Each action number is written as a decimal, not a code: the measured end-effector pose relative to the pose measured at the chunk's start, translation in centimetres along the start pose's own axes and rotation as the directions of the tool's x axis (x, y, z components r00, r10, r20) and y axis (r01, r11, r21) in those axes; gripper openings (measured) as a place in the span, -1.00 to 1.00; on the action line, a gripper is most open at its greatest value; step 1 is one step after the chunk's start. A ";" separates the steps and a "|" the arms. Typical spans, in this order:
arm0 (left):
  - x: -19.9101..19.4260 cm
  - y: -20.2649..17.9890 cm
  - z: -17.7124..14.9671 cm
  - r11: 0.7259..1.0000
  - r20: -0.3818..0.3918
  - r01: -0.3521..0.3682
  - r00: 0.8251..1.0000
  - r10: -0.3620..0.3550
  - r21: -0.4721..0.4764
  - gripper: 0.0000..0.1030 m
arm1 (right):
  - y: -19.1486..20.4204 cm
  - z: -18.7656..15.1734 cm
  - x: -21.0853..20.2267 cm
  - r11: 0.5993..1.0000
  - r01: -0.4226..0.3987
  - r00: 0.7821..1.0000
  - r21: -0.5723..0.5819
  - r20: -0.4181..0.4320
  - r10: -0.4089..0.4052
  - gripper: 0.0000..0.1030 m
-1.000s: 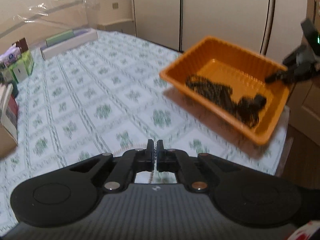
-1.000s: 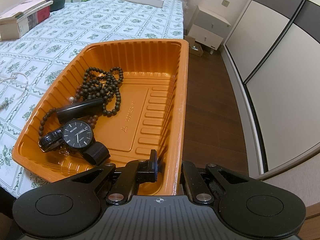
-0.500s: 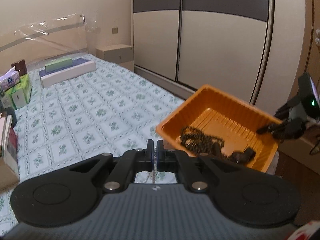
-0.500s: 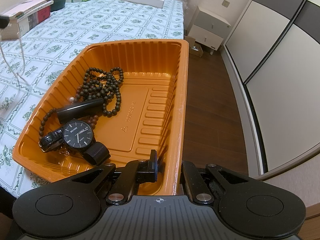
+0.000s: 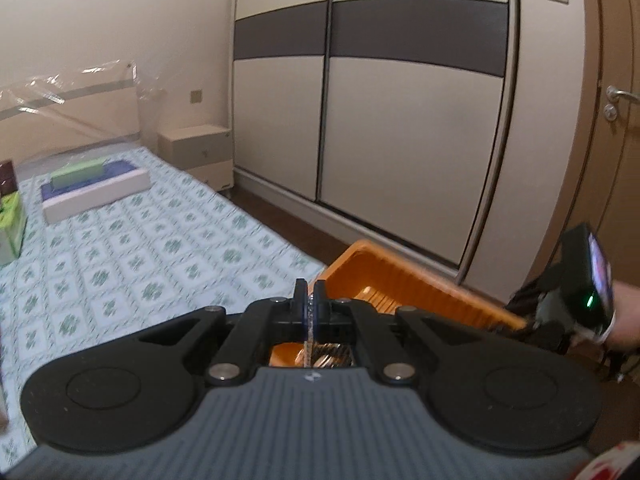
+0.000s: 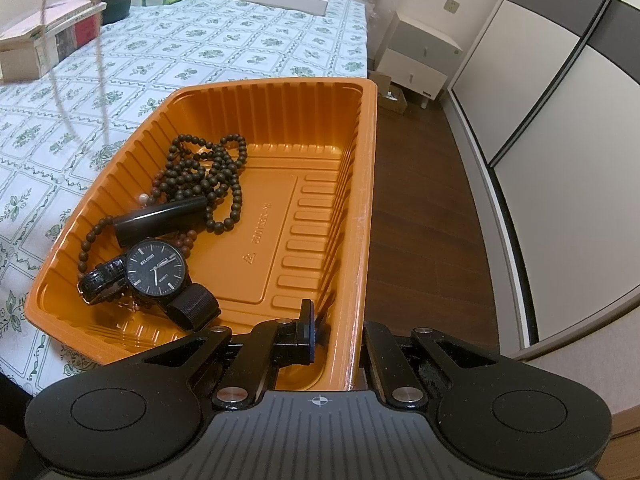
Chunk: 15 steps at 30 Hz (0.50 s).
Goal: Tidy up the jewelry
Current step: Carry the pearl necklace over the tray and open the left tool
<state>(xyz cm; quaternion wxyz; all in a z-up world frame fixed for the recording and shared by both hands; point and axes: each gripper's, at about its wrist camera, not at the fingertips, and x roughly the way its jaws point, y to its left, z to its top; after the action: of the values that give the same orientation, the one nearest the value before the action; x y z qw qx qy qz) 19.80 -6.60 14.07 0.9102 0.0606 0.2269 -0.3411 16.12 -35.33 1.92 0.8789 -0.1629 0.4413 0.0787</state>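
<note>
The left claw (image 5: 310, 296) is clenched on a thin silvery chain (image 5: 307, 344), which is pinched between its two black pads and hangs straight down from them. Below and just ahead of this claw sits the ribbed orange plastic tray (image 5: 404, 280), partly hidden behind the claw's body. To the right of the left claw, at the tray's far rim, the right claw's black housing with a green light is visible on the person's hand (image 5: 624, 320).

The right claw (image 6: 336, 332) is clamped on the near right wall of the same orange tray (image 6: 360, 200); one finger (image 6: 306, 328) sits inside the tray and the other outside it, with the wall pressed between them. The tray rests on the edge of a bed covered in a white sheet with a green floral grid (image 6: 224, 40), ahead and to the left of this claw, and part of it overhangs the brown wooden floor (image 6: 420, 200).

Inside the tray, ahead and left of the right claw, lie a string of dark brown wooden beads (image 6: 204, 168), a short black cylinder (image 6: 160, 220) lying across the beads, and a black-faced wristwatch with a black strap (image 6: 154, 272) nearest the claw. In the right wrist view the thin chain (image 6: 100, 60) hangs in the air far left of the claw, above the sheet and beside the tray's left rim, not touching it
</note>
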 end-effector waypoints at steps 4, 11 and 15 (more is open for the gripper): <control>0.7 -1.5 2.3 0.999 0.031 0.032 0.999 -0.032 0.018 -0.98 | 0.0 -0.1 0.0 1.000 -0.003 1.000 0.005 0.001 0.003 -0.90; 2.3 -3.9 4.5 0.996 0.051 0.081 0.995 -0.083 0.042 -0.98 | 0.0 -0.1 0.0 1.000 -0.006 1.000 0.007 0.002 0.006 -0.90; 3.5 -4.8 4.4 0.994 0.033 0.101 0.994 -0.103 0.045 -0.97 | -0.1 -0.2 0.1 1.000 -0.010 1.000 0.010 0.002 0.010 -0.90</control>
<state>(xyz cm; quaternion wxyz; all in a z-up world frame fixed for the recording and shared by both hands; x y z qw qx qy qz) 20.68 -13.46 16.59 0.8940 0.0624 0.2061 -0.3929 16.05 -35.50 1.78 0.8797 -0.1562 0.4418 0.0809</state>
